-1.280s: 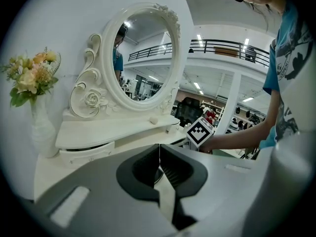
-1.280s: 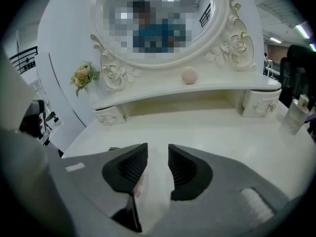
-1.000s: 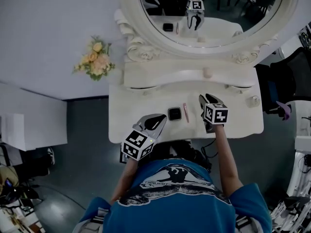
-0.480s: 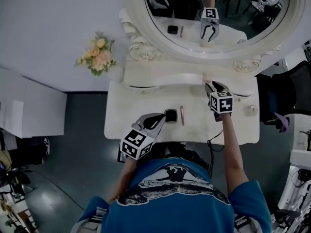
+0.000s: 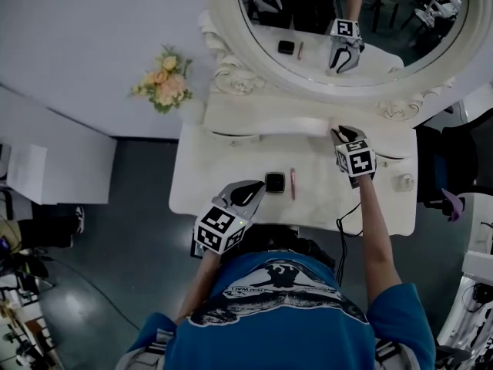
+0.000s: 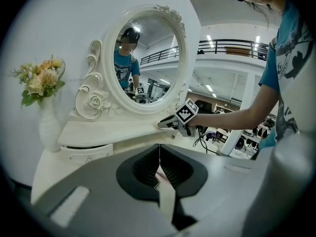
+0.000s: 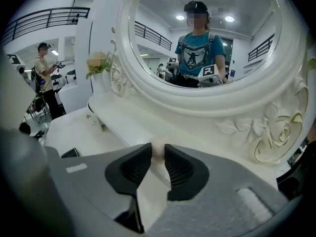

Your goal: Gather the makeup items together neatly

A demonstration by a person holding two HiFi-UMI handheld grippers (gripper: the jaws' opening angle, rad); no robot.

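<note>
On the white vanity table (image 5: pixel 208 183) lie a black square compact (image 5: pixel 275 181) and a slim pink tube (image 5: pixel 293 183), side by side near the front edge. My left gripper (image 5: pixel 256 189) rests just left of the compact, jaws shut and empty (image 6: pixel 159 151). My right gripper (image 5: pixel 337 132) reaches onto the raised shelf (image 5: pixel 262 122) under the mirror. A small pale pink item (image 7: pixel 158 151) sits between its fingertips; the jaws are closing and both pads touch it. In the head view the gripper mostly hides that item.
The oval mirror (image 5: pixel 231 21) in its carved frame rises right behind the shelf. A vase of flowers (image 5: pixel 166 85) stands at the shelf's left end. A small white jar (image 5: pixel 402 182) sits on the table's right side, and a black cable (image 5: pixel 348 216) hangs off the front edge.
My right gripper has moved from the table's front part up to the shelf under the mirror, and its jaws have come in around the pale pink item. The left gripper has stayed by the compact.
</note>
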